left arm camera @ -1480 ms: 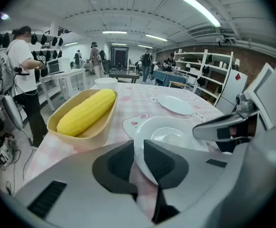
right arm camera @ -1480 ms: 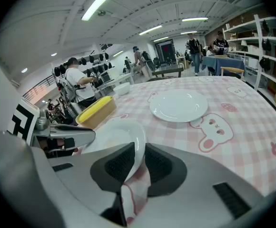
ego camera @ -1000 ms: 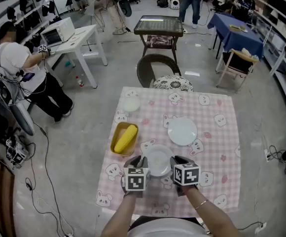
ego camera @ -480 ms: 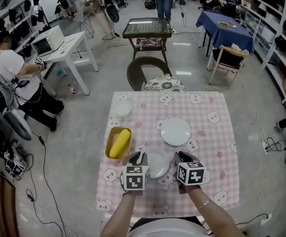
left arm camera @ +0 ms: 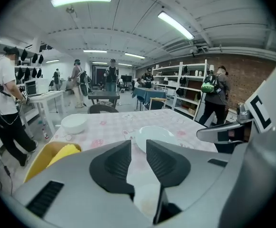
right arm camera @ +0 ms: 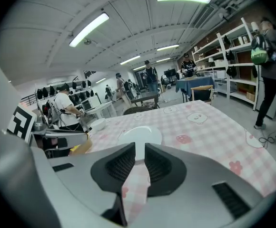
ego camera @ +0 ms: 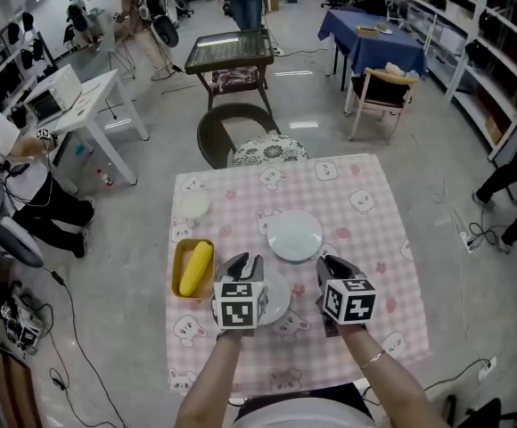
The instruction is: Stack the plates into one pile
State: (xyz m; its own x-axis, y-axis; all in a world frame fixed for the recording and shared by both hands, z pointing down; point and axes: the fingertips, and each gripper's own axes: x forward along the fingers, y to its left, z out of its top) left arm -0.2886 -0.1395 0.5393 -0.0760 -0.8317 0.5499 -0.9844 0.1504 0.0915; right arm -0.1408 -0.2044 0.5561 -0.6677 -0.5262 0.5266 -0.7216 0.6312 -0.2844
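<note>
Separately, two white plates [ego camera: 294,235] [ego camera: 276,298]; left gripper [ego camera: 246,266] jaws opening, right gripper [ego camera: 332,266] jaws narrowly parted, both empty

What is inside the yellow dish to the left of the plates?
One yellow oblong item, probably a corn cob, lies lengthwise in the yellow dish. The dish floor beneath the cob is covered, so anything under it cannot be seen.

I see a pink-checked cloth [ego camera: 374,239] with white bunny prints, a white far plate [ego camera: 294,235], a white near plate [ego camera: 278,294], a white bowl [ego camera: 193,206], and a yellow tray [ego camera: 179,255] holding yellow corn [ego camera: 195,267].
</note>
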